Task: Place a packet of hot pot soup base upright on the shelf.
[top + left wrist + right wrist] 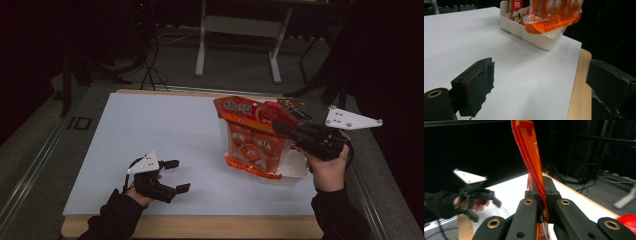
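Observation:
An orange-red snack bag (250, 142) hangs over a white tray (296, 171) at the table's right side. My right gripper (276, 126) is shut on the bag's upper right edge. In the right gripper view the jaws (540, 192) pinch the bag (527, 142) edge-on, and it rises straight up between them. At the front left my left gripper (178, 175) rests low over the white sheet, open with nothing between its fingers. In the left gripper view its jaws (541, 85) stand wide apart, with the bag (554, 17) and tray (536, 37) farther off.
A red packet (515, 8) stands inside the tray. Dark shiny wrappers (292, 105) lie behind the bag. The white sheet (165, 130) covers the wooden tabletop, whose front edge (200, 225) shows. A desk frame (240, 30) stands on the floor beyond.

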Demonstrator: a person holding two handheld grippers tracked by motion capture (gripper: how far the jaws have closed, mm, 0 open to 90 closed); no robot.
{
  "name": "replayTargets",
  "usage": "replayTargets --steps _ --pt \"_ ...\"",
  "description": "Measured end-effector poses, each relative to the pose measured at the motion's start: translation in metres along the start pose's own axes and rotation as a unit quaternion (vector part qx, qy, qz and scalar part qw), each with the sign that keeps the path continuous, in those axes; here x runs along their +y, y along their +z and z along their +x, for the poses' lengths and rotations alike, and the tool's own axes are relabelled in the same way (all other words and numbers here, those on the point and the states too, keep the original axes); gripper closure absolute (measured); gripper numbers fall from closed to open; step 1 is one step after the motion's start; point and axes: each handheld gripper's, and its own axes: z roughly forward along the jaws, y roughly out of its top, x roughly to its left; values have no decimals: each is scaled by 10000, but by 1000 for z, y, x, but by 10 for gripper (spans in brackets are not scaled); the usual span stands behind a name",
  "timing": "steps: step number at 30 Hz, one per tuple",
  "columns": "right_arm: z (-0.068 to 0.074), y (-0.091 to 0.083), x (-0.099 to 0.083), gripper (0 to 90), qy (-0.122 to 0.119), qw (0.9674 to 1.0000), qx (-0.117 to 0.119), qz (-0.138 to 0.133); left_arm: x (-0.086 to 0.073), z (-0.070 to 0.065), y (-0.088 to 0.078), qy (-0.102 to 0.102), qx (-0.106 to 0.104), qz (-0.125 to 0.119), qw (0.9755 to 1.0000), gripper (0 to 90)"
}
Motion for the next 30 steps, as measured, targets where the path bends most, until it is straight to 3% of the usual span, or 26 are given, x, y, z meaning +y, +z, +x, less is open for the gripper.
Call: replayTargets --steps 14,22,30 --pt "-38 -29 -12 900 241 9971 -721 22 -11 8 3 -136 104 47 9998 83" --pt "-56 -31 -33 900 475 9944 -925 171 -12 8 5 -153 79 61 9998 84" --pt "-64 -31 -50 900 710 9929 -942 134 -14 8 7 -165 59 101 9998 84"
